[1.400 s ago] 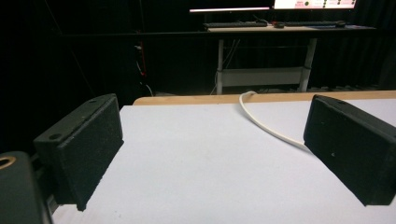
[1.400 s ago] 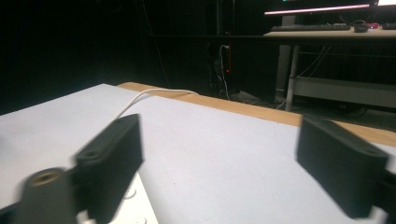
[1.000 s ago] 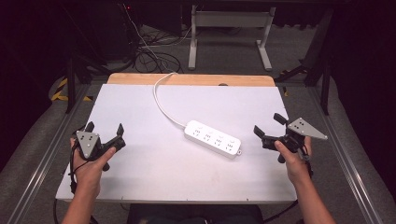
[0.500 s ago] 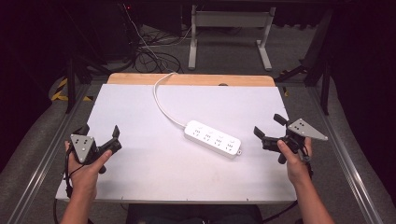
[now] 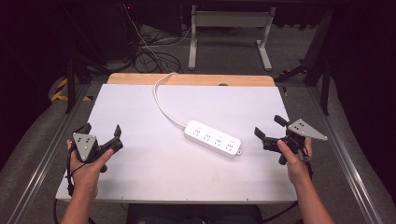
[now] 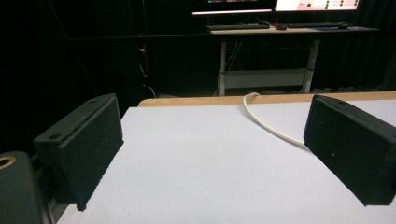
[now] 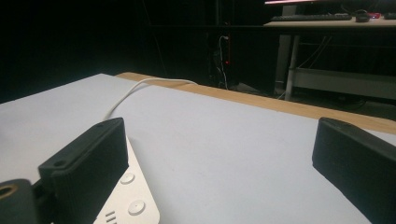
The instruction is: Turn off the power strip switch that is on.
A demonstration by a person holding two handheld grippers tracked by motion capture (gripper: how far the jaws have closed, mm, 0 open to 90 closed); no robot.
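Dark room, white tabletop (image 5: 140,177) w/ white oblong plastic power strip (image 5: 213,139) mid-table, long axis running far-left to near-right, near end just beside right gripper (image 5: 269,132), left gripper (image 5: 102,132) well apart, both w/ jaws spread wide, empty.

Looked like lab or test room, not home. Walls and surroundings were dark, blacked out. White work table (image 5: 140,112) with wooden far edge stood lit in middle. Metal rails (image 5: 348,158) ran along both sides of it. Loose cables (image 5: 149,56) lay tangled on grey floor behind. Height-adjustable desk frame (image 5: 229,28) stood beyond. On that desk sat keyboard (image 6: 238,27) and lit monitors (image 6: 275,5). Yellow-black hazard tape (image 5: 60,89) marked floor at left.
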